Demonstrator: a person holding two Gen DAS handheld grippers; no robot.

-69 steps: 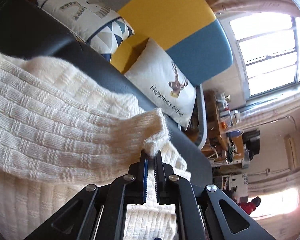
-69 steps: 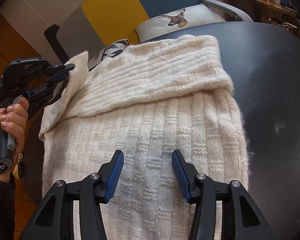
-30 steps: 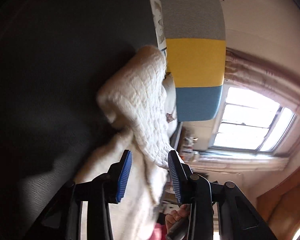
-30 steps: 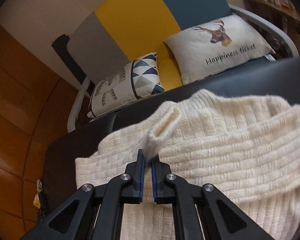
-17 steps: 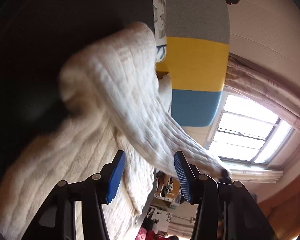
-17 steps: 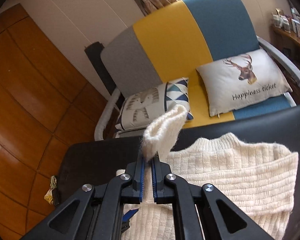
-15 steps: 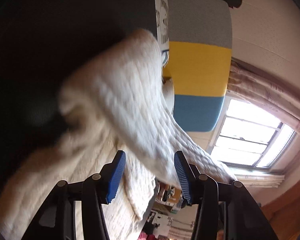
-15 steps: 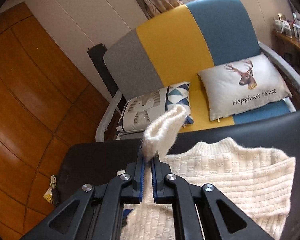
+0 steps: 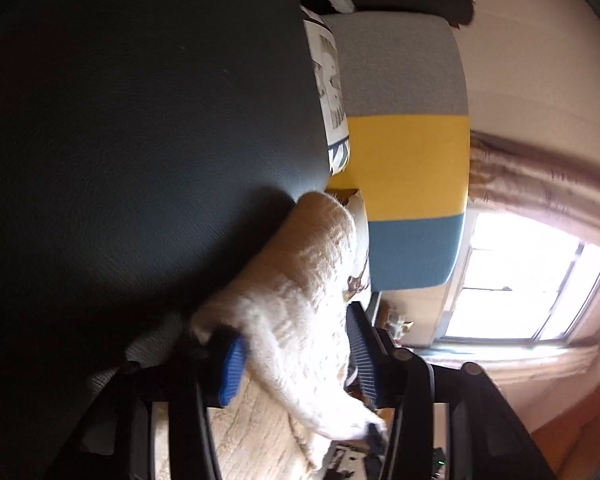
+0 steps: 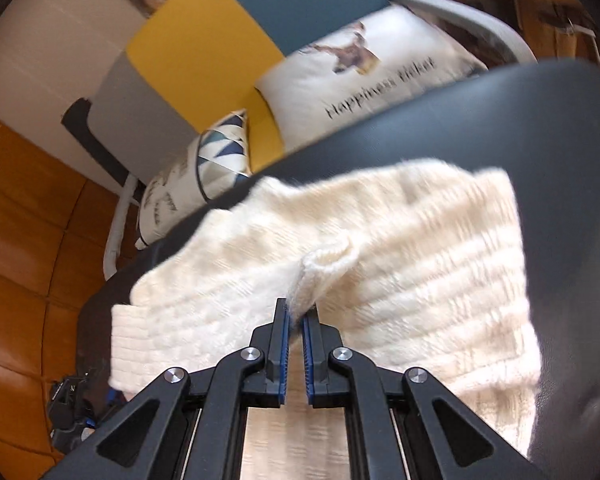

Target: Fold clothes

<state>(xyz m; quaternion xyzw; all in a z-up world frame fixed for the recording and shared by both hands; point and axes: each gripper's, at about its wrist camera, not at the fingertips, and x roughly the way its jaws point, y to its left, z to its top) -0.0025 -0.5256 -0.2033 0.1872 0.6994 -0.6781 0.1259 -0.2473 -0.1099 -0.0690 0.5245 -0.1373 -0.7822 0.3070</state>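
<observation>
A cream knitted sweater (image 10: 380,248) lies on a dark table (image 10: 520,120). My right gripper (image 10: 294,312) is shut on the sweater's sleeve cuff (image 10: 320,272) and holds it low over the folded body. In the left wrist view the sweater (image 9: 300,300) lies between the blue pads (image 9: 232,368) of my open left gripper (image 9: 296,356), which sits at the sweater's left edge. The left gripper also shows at the lower left of the right wrist view (image 10: 80,404).
Beyond the table stands a grey, yellow and blue sofa (image 10: 204,48) with a deer cushion (image 10: 372,64) and a patterned cushion (image 10: 204,168). A bright window (image 9: 520,280) and curtain are to the right. Wooden floor (image 10: 20,240) lies at the left.
My right gripper has brought the sleeve cuff down from its raised position onto the sweater body. The left gripper stays open and has shifted along the sweater's edge.
</observation>
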